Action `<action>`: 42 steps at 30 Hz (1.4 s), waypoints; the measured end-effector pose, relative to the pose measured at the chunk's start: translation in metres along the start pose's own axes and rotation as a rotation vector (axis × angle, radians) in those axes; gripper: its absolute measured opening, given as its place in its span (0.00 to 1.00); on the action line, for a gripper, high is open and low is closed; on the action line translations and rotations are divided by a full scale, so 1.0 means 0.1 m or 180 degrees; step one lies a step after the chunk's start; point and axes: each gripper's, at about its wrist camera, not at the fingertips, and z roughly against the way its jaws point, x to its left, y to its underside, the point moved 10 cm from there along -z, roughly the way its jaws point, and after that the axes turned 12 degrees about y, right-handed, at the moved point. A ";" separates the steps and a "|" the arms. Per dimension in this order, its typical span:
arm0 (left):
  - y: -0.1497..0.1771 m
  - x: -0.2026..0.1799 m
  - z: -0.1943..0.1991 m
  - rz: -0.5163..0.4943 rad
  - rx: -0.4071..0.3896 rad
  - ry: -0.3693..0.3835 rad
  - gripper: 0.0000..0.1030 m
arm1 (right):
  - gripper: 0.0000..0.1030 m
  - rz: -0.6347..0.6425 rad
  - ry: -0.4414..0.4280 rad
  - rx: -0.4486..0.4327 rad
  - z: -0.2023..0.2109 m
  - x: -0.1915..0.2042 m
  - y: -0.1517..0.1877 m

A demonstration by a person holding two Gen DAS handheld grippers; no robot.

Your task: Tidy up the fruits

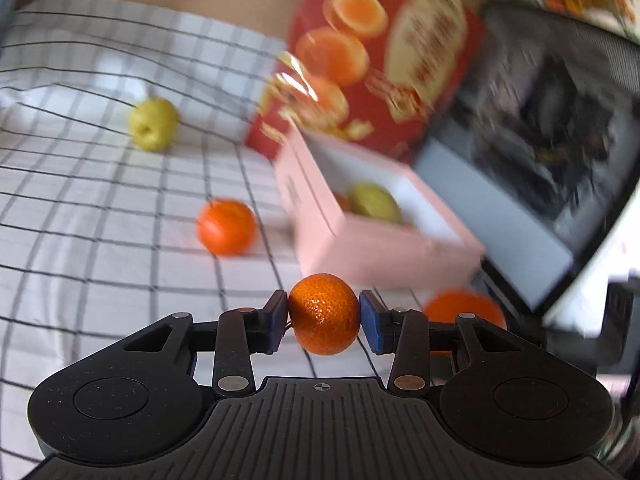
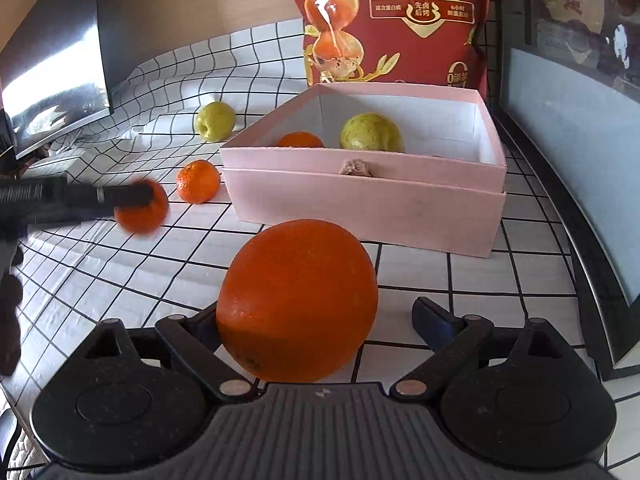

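Note:
My left gripper (image 1: 324,316) is shut on a small mandarin (image 1: 324,314), lifted off the checked cloth; in the right wrist view it shows blurred, with the mandarin (image 2: 142,206), at the left. A large orange (image 2: 298,300) rests on the cloth between the fingers of my open right gripper (image 2: 320,316). The left finger is against the orange and the right finger (image 2: 432,320) stands apart from it. The pink box (image 2: 360,200) holds a mandarin (image 2: 300,140) and a green fruit (image 2: 371,133). Left of the box, another mandarin (image 2: 198,182) and a green fruit (image 2: 215,121) lie on the cloth.
A red snack bag (image 2: 392,20) stands behind the box. A dark screen (image 2: 52,60) leans at the far left, and a grey panel (image 2: 560,128) borders the right side. The checked cloth (image 2: 120,280) covers the table.

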 end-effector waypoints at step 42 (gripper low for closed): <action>0.10 0.11 -0.05 -0.0770 0.0109 -0.0750 0.48 | 1.00 0.0490 0.0089 0.0135 0.00 0.14 0.10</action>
